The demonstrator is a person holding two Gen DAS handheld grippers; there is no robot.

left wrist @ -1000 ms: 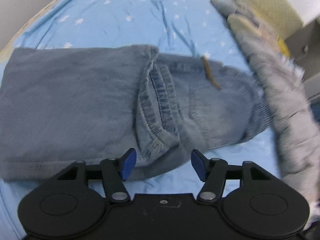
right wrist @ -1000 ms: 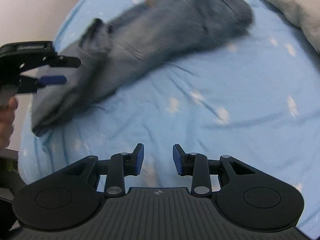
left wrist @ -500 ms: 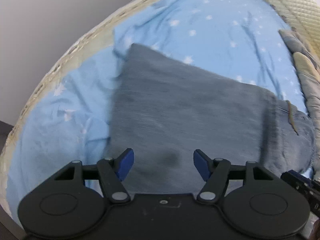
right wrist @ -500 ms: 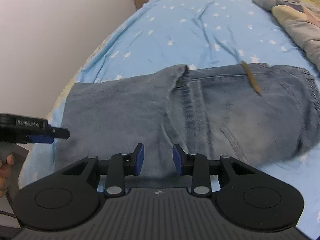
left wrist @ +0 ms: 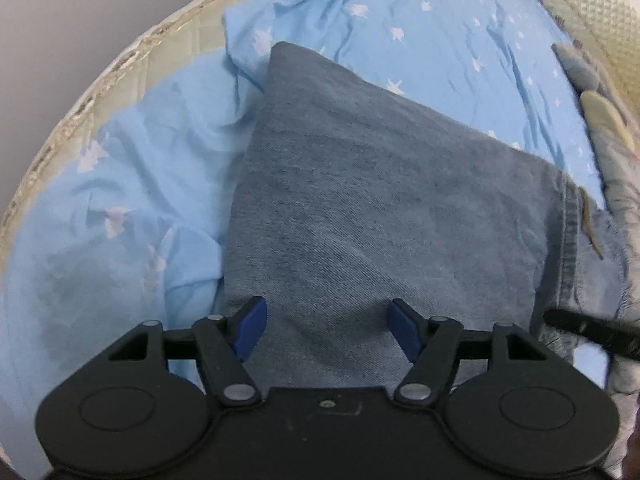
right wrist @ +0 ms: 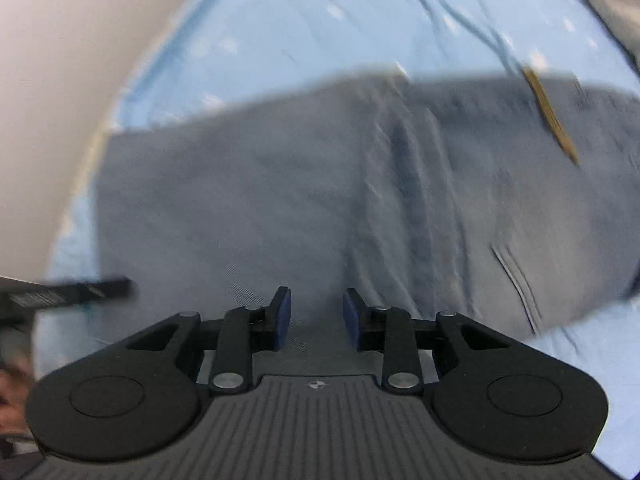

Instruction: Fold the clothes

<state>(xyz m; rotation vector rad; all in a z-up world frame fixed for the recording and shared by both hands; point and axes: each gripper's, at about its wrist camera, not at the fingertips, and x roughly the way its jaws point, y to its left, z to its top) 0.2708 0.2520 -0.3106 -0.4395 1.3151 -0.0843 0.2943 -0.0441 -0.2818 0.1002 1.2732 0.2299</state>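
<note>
The left gripper (left wrist: 326, 328) hangs over the near edge of the folded jeans (left wrist: 384, 216), its two blue pads (left wrist: 250, 326) spread wide with nothing pinched between them. The right gripper (right wrist: 316, 318) points down at the same pair of jeans (right wrist: 320, 200), its two pads (right wrist: 282, 316) standing a smaller way apart, also gripping nothing; denim lies below the gap. There is one pair of jeans, folded over itself and lying flat on the blue sheet (left wrist: 440, 40) printed with white stars, near the bed's left edge. One brown label (right wrist: 550, 114) sits at the waistband. In the right wrist view the left gripper (right wrist: 80, 290) shows as a dark bar at the left edge of the denim, with a bit of the person's hand (right wrist: 12, 396) below it. One grey garment (left wrist: 608, 152) lies along the far right of the bed.
</note>
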